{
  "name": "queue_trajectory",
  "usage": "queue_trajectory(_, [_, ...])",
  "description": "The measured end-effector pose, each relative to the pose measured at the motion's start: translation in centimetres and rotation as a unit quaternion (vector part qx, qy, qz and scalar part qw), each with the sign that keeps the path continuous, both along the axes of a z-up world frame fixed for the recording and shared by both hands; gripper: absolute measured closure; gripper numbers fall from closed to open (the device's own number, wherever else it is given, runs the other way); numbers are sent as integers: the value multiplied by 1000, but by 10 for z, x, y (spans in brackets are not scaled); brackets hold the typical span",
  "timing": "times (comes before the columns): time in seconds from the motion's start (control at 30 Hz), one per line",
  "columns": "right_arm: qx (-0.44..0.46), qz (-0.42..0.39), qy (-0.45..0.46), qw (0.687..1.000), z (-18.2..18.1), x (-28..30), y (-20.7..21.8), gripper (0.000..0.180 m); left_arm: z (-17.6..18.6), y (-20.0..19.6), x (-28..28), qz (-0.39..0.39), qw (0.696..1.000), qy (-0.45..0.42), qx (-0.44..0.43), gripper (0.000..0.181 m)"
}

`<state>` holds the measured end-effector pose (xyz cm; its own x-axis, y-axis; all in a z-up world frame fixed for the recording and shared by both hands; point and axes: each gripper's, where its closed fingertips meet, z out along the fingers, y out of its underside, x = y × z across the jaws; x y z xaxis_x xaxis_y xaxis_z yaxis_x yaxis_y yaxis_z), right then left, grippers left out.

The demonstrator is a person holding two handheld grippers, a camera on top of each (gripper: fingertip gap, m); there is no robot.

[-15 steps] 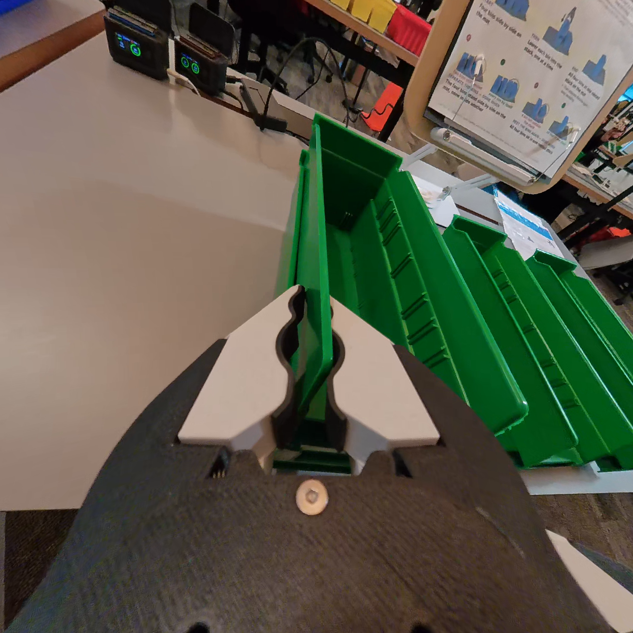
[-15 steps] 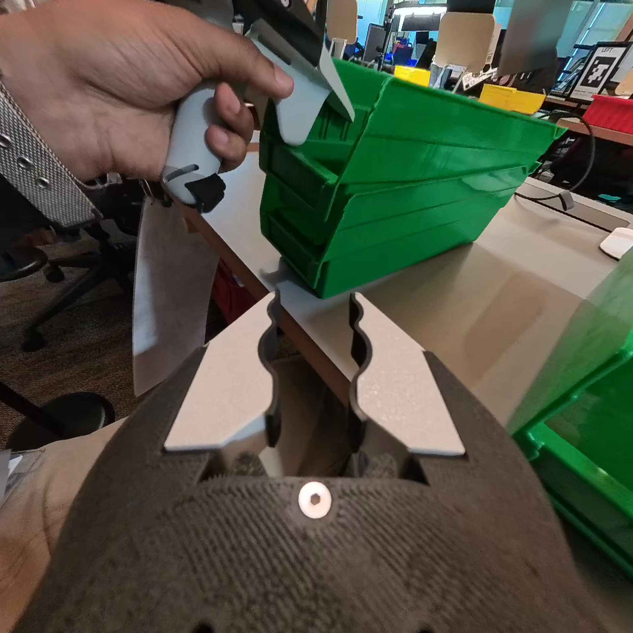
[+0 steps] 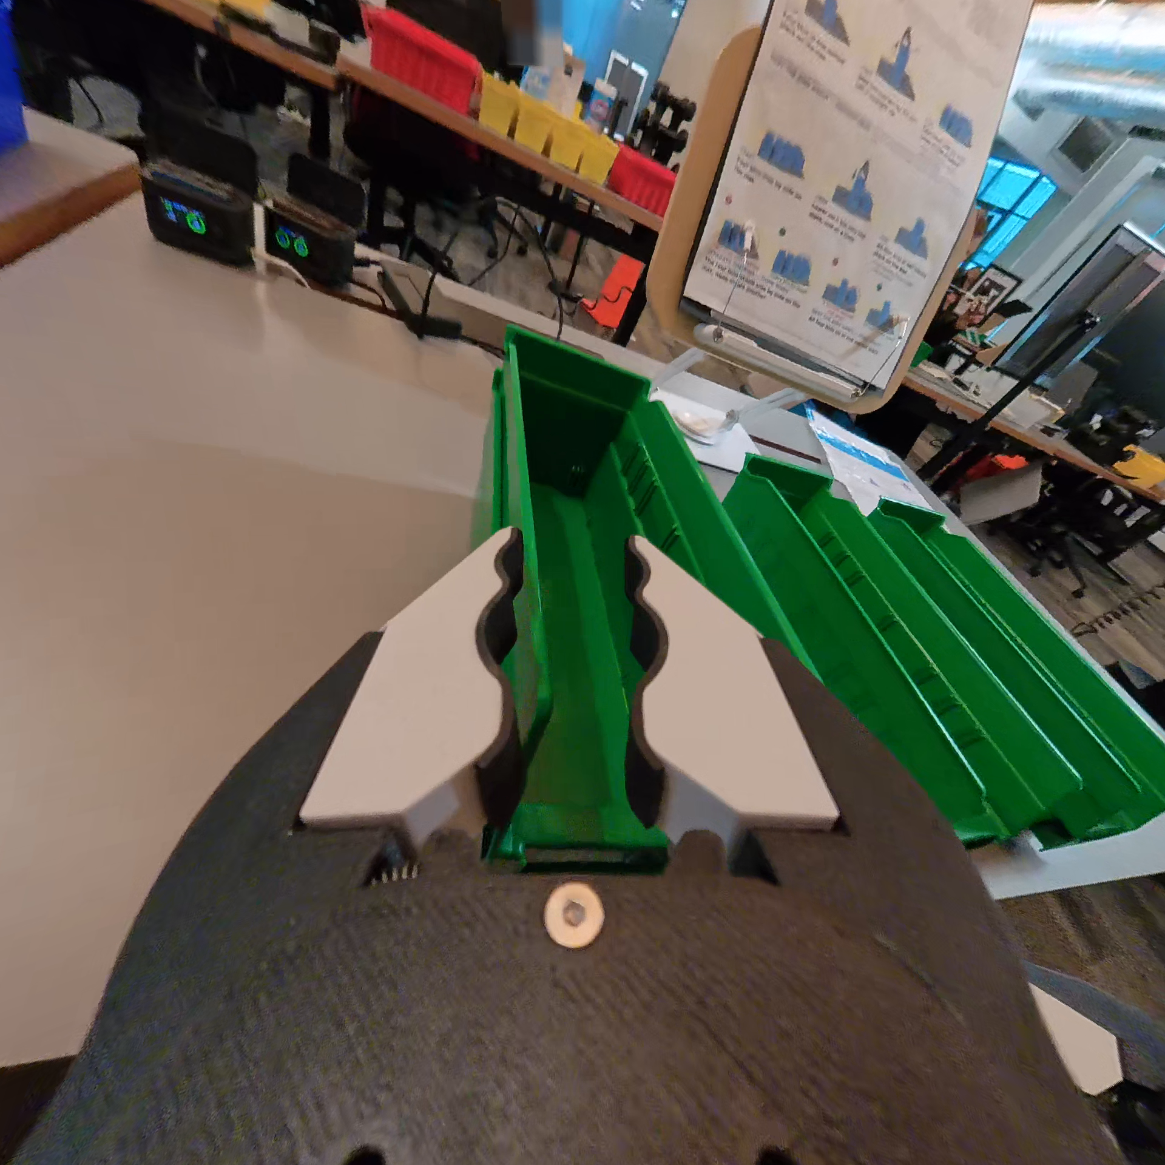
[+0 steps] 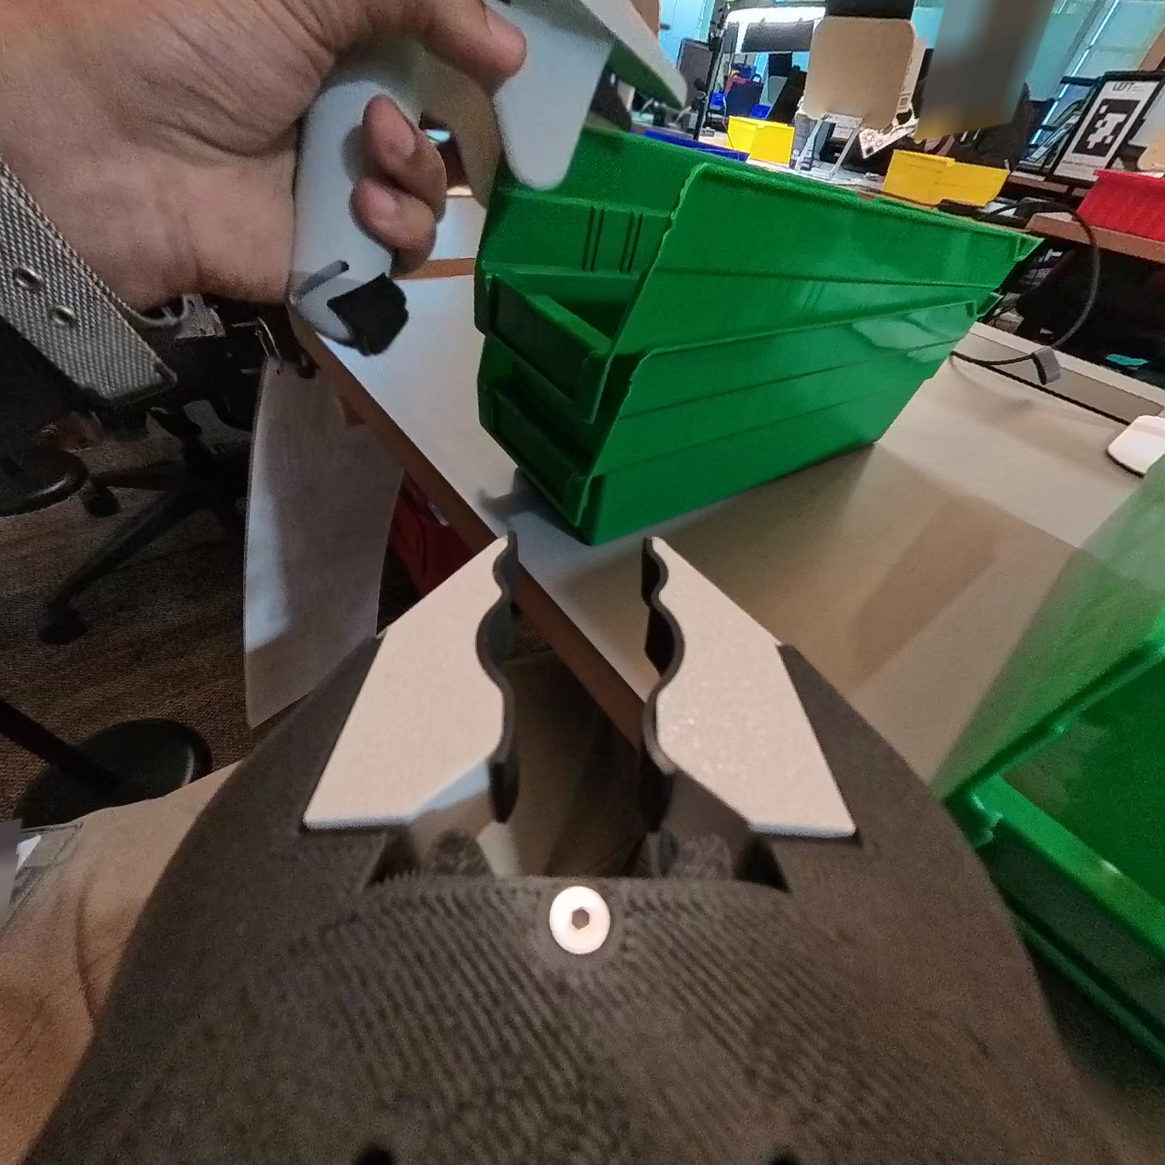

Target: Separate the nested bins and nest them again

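Note:
A stack of three nested green bins [image 4: 725, 441] stands near the table's front edge. Its top bin [image 4: 819, 239] sits tilted, with the near end raised. In the left wrist view I look down the length of this top bin [image 3: 567, 630]. My left gripper [image 3: 573, 542] is open, and the bin's left wall stands between the fingers, close to the left one. A hand [image 4: 189, 126] holds that gripper over the bin's near end. My right gripper [image 4: 580, 545] is open and empty above the table edge, short of the stack.
Two more green bins [image 3: 914, 662] lie side by side right of the stack; one [image 4: 1072, 788] is close on my right. Two black devices with green displays [image 3: 195, 220], cables and a board on a stand [image 3: 819, 189] are at the back. An office chair [image 4: 94, 504] is beside the table.
My left gripper has opened off the top bin's left wall and tilted upward. The top bin's near end sits higher. The right gripper has stayed open.

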<state>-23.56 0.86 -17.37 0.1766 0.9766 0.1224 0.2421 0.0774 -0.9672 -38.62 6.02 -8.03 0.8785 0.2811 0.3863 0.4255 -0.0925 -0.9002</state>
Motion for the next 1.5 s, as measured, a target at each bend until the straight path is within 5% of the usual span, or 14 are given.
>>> queue_trajectory(0.2, [0,3,-2,1000,-1,-1,-2,142,-14,-1,-12,30,999,0,-34,174])
queue_trajectory(0.43, [0,4,-2,1000,-1,0,-2,142,-21,2,-10,35,999,23,-33,178])
queue_trajectory(1.07, [2,4,-5,1000,-3,0,-2,143,-17,0,-4,45,997,48,39,179])
queue_trajectory(1.27, [4,7,-4,1000,-1,0,-3,143,-16,2,5,32,993,103,45,157])
queue_trajectory(1.5, [2,14,-3,1000,-1,-2,-4,143,-17,-3,4,44,994,96,41,163])
